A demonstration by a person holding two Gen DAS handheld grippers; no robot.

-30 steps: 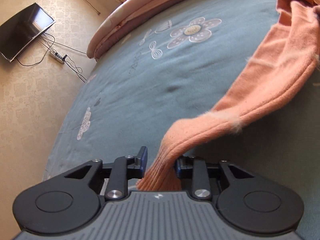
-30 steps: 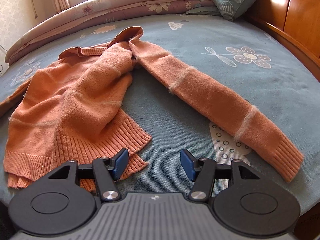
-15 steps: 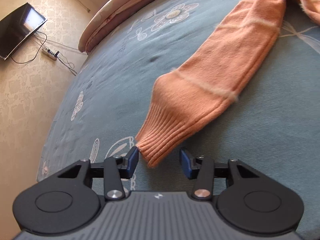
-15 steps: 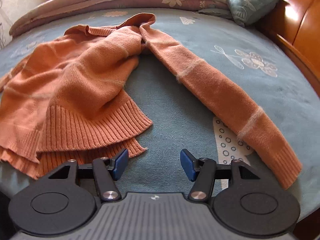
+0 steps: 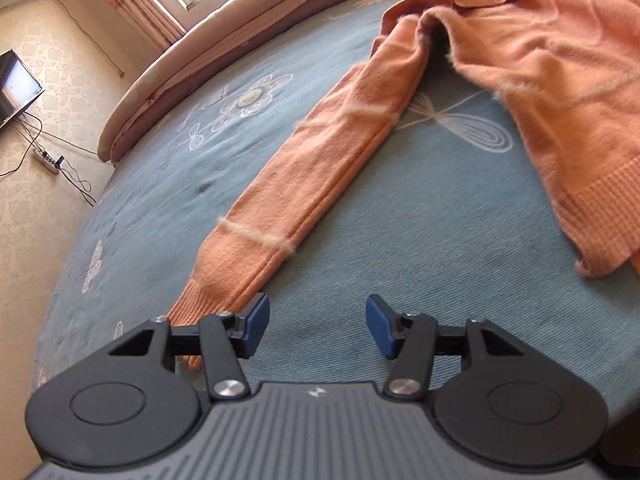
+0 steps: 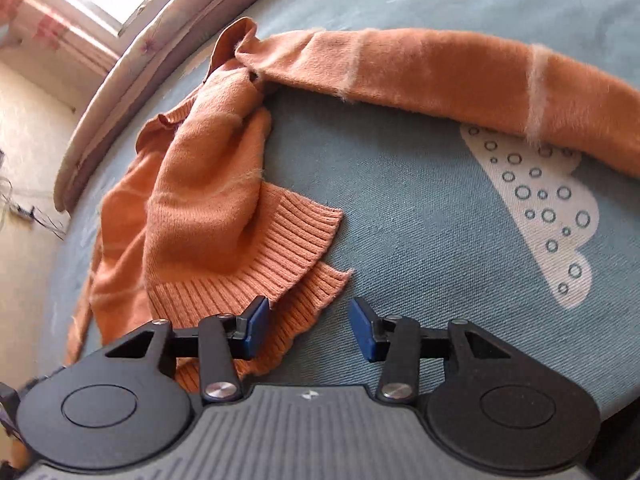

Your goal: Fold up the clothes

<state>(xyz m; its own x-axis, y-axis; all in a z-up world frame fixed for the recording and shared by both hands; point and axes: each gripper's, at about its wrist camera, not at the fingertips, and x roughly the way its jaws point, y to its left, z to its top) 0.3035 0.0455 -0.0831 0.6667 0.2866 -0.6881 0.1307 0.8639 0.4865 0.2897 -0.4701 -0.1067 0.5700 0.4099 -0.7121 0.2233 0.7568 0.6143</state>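
Note:
An orange knit sweater (image 5: 552,76) lies on a blue-grey bedspread (image 5: 400,216). In the left wrist view one sleeve (image 5: 304,160) lies stretched flat toward me, its ribbed cuff (image 5: 196,304) just left of my left gripper (image 5: 316,326), which is open and empty. In the right wrist view the sweater body (image 6: 200,200) is bunched, its ribbed hem (image 6: 288,252) right in front of my right gripper (image 6: 308,326), open, with the hem edge at the left pad. The other sleeve (image 6: 460,76) stretches out to the right.
The bedspread has white flower and butterfly prints (image 5: 248,100). A rolled floral quilt (image 5: 208,48) lies along the far side of the bed. Past the bed's left edge are a floor, a power strip with cables (image 5: 48,158) and a dark screen (image 5: 16,84).
My left gripper has let go of the sleeve cuff, opened wide and pulled back; the sleeve now lies flat. My right gripper has moved down close to the sweater's hem.

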